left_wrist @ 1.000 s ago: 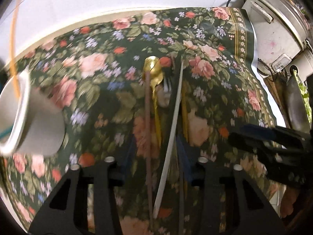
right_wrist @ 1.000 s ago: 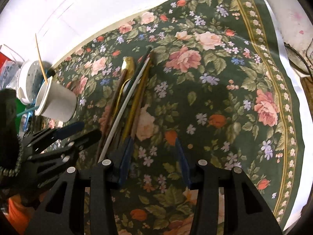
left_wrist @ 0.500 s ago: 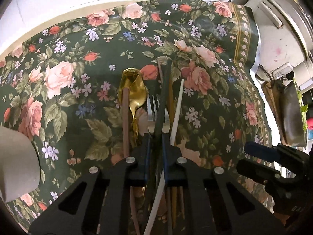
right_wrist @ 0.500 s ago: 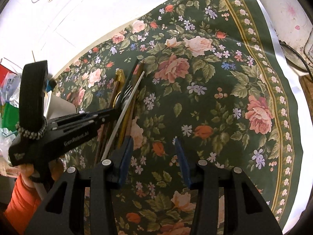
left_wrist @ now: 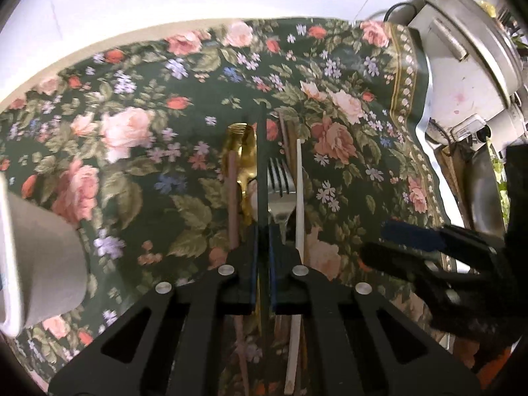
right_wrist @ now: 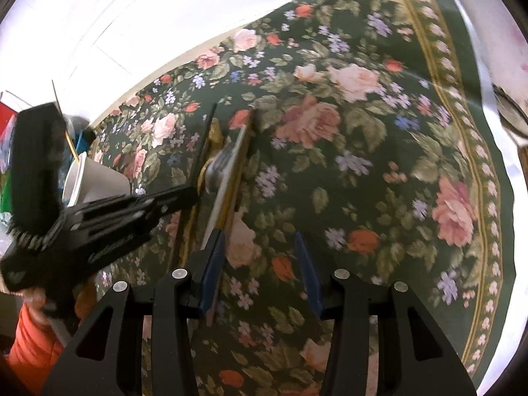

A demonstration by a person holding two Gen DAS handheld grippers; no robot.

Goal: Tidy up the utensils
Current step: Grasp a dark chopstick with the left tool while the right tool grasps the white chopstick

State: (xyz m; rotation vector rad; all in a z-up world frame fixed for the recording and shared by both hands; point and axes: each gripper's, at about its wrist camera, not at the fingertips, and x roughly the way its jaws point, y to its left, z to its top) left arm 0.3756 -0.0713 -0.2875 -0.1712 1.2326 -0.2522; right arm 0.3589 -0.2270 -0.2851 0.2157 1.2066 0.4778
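Note:
Several utensils lie side by side on the floral tablecloth: a gold spoon, a silver fork, a white chopstick, a brown chopstick. My left gripper is shut on a black chopstick that points straight ahead above the others. It shows in the right wrist view over the utensil pile. My right gripper is open and empty just right of the pile; it shows in the left wrist view too.
A white cup lies tilted at the left, also seen in the right wrist view holding thin sticks. A white rice cooker stands at the far right edge. The white wall runs behind the table.
My left gripper closed on the black chopstick and has lifted it slightly from the pile. The right gripper stayed open and shifted a little closer to the pile.

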